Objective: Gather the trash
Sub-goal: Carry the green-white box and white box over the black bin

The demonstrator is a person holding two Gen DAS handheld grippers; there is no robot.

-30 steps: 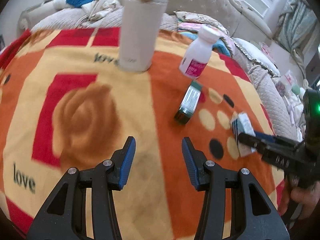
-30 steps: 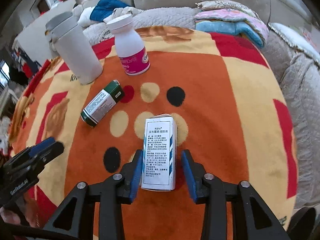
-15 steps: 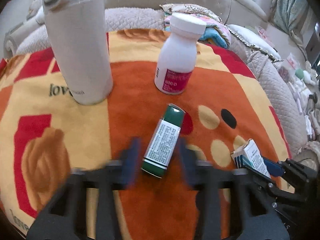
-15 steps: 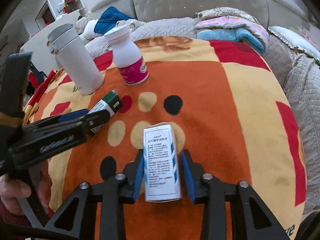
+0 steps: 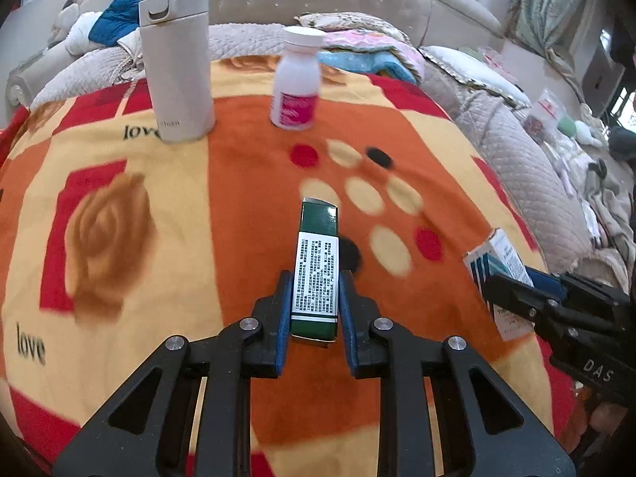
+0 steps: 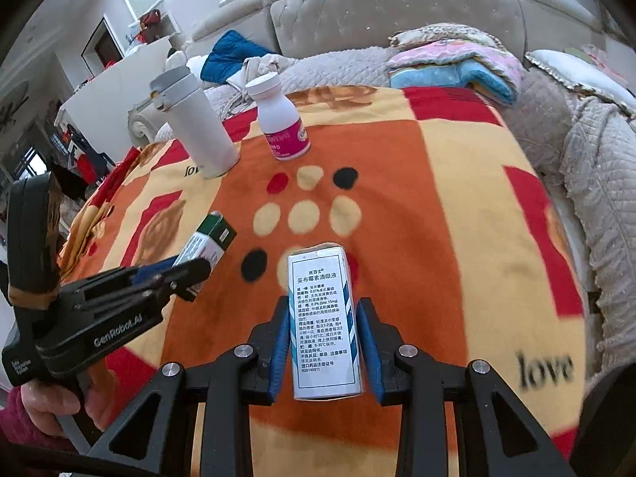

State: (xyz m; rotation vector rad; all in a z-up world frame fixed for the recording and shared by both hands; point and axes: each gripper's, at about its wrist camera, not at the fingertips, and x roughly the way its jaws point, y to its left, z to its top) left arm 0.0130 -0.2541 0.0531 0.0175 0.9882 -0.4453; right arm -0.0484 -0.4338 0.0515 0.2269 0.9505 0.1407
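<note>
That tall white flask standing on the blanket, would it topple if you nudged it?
Probably. The white flask is tall and narrow, standing upright on a soft blanket, so a high push would likely tip it. Its round body suggests it would then roll.

Flask (image 5: 177,55) left of bottle (image 5: 297,79), both upright at blanket's (image 5: 159,238) far end.

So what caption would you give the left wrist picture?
Left gripper clamps a green medicine box above an orange blanket, thermos and pill bottle standing behind.
</note>
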